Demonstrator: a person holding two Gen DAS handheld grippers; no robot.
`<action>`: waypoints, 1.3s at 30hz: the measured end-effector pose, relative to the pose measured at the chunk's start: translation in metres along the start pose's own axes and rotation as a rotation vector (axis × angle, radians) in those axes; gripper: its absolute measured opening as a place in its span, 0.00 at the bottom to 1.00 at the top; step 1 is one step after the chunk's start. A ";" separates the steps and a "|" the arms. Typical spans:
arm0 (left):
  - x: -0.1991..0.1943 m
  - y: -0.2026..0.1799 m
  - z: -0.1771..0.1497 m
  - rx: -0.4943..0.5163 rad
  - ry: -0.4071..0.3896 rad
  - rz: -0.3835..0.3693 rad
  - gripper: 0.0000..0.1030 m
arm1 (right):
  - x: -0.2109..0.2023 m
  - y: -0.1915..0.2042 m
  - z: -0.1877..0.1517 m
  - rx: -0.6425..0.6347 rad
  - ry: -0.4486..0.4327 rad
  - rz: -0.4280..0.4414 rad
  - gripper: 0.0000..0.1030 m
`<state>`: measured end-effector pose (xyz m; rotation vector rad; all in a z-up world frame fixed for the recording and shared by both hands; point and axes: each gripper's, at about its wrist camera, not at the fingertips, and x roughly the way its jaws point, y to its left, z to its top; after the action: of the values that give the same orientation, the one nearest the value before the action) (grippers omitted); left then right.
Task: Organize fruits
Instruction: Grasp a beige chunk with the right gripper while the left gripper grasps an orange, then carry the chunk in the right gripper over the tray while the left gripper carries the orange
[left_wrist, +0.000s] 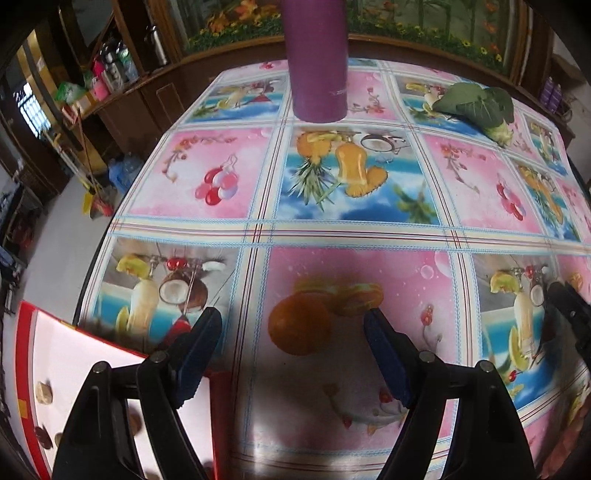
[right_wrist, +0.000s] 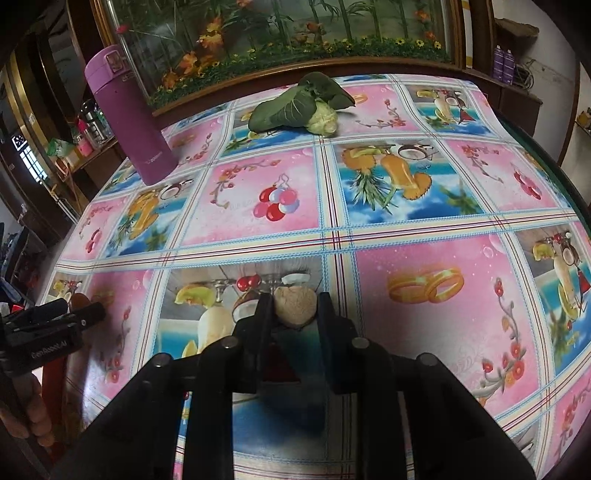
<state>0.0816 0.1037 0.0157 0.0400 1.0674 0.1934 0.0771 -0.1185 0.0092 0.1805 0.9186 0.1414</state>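
Observation:
An orange (left_wrist: 299, 325) lies on the fruit-print tablecloth (left_wrist: 332, 229), right between the tips of my left gripper (left_wrist: 291, 314), which stands open with its blue pads (left_wrist: 384, 354) apart from the fruit. In the right wrist view the orange (right_wrist: 79, 299) shows as a brown ball half hidden behind the left gripper (right_wrist: 55, 317). My right gripper (right_wrist: 294, 299) is shut on a small tan rough-skinned fruit (right_wrist: 295, 308), held just above the cloth. Its dark finger (left_wrist: 569, 306) shows at the right edge of the left wrist view.
A red-rimmed white tray (left_wrist: 74, 350) with small brown fruits (left_wrist: 44, 393) juts over the table's near left corner. A purple flask (right_wrist: 129, 114) stands at the far left, and a leafy green vegetable (right_wrist: 299, 107) lies at the far side. A hand (right_wrist: 33, 413) holds the left gripper.

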 end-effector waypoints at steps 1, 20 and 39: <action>0.000 -0.002 -0.001 0.007 -0.004 -0.011 0.58 | 0.000 0.000 0.000 0.001 0.000 0.000 0.25; -0.107 -0.005 -0.067 0.045 -0.190 -0.209 0.29 | -0.045 0.006 -0.001 0.017 -0.160 0.130 0.25; -0.182 0.166 -0.198 -0.183 -0.308 0.020 0.29 | -0.082 0.092 -0.061 -0.109 -0.165 0.329 0.25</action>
<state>-0.1996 0.2222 0.0983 -0.0821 0.7397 0.2930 -0.0243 -0.0392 0.0563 0.2377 0.7095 0.4731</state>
